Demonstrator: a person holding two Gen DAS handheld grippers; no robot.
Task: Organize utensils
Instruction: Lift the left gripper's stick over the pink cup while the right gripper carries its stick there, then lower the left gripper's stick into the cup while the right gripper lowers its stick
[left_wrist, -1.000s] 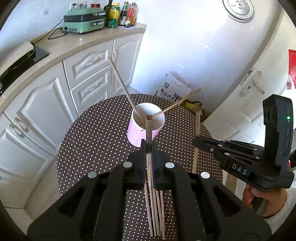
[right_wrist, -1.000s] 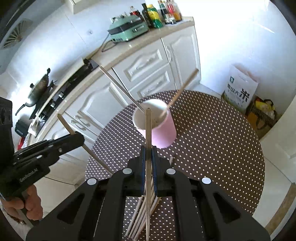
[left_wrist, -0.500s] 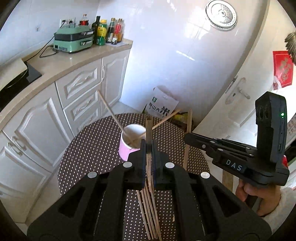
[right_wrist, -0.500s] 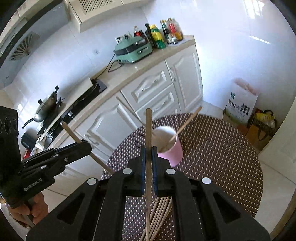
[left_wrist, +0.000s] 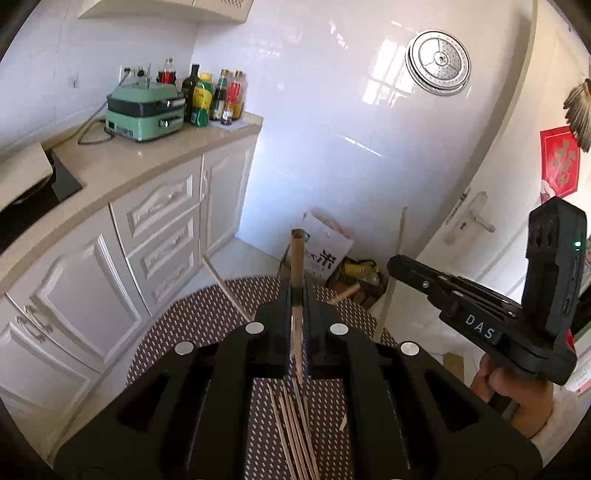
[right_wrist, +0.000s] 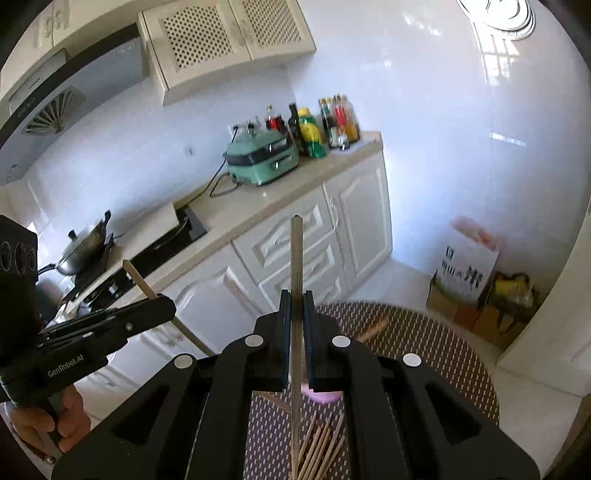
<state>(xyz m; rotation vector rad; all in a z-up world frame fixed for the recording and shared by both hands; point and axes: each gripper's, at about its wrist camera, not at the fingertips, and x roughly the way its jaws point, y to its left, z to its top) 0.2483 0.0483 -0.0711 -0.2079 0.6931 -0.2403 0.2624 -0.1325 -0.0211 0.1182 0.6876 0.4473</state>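
Note:
My left gripper (left_wrist: 297, 291) is shut on a wooden chopstick (left_wrist: 296, 258) that stands up between its jaws, high above the round dotted table (left_wrist: 184, 325). My right gripper (right_wrist: 296, 302) is shut on a thin chopstick (right_wrist: 295, 258), also raised. The right gripper also shows in the left wrist view (left_wrist: 399, 264), its chopstick (left_wrist: 400, 232) upright. The left gripper also shows in the right wrist view (right_wrist: 166, 306). The pink cup (right_wrist: 321, 397) is mostly hidden behind my right jaws; two chopsticks (left_wrist: 225, 288) lean out of it. Several loose chopsticks (left_wrist: 295, 424) lie on the table below.
White cabinets (left_wrist: 159, 229) and a counter with a green appliance (left_wrist: 146, 110) and bottles (left_wrist: 214, 96) stand to the left. A paper bag (left_wrist: 325, 247) and boxes sit on the floor beyond the table. A white door (left_wrist: 480, 221) is at right.
Both grippers have risen and tilted up with their chopsticks. The cup has dropped out of sight behind the jaws, and more wall and counter now show.

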